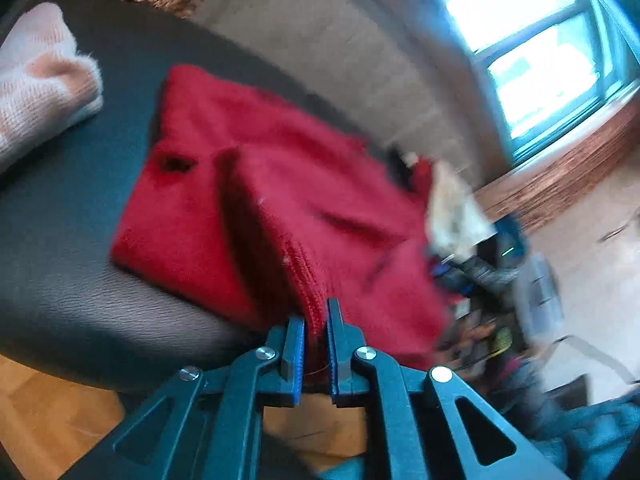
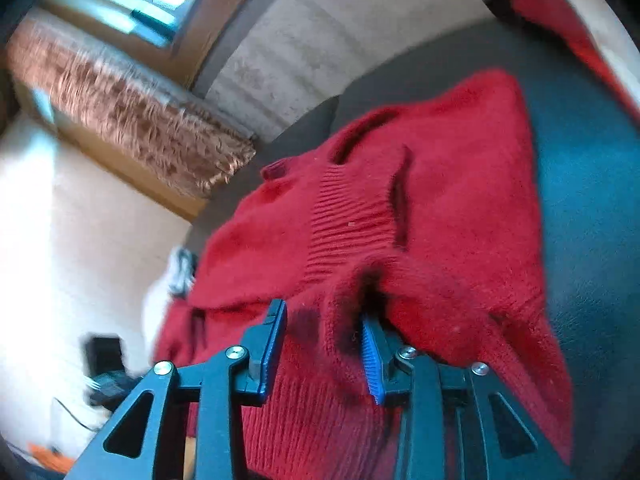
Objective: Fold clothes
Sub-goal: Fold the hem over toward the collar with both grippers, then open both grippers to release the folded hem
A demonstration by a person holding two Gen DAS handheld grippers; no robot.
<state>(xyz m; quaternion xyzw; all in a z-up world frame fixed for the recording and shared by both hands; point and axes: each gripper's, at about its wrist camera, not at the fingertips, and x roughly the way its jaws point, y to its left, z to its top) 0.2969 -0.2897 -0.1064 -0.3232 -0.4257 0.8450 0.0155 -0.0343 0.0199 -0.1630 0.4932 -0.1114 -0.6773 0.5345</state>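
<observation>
One red knit sweater [image 1: 248, 200] lies partly folded on a dark leather seat [image 1: 80, 240], its near hem hanging past the seat's front edge. The left gripper [image 1: 316, 332] is clenched on a ribbed fold of the sweater; the right gripper [image 2: 324, 344] stands spread wide, red knit bunched between its jaws, and whether it grips cannot be told. Bare seat lies open to the sweater's left, where one folded white-and-peach garment [image 1: 44, 84] rests near the rim. Wood floor [image 1: 44, 412], a pale wall and a bright window [image 1: 532, 36] surround.
</observation>
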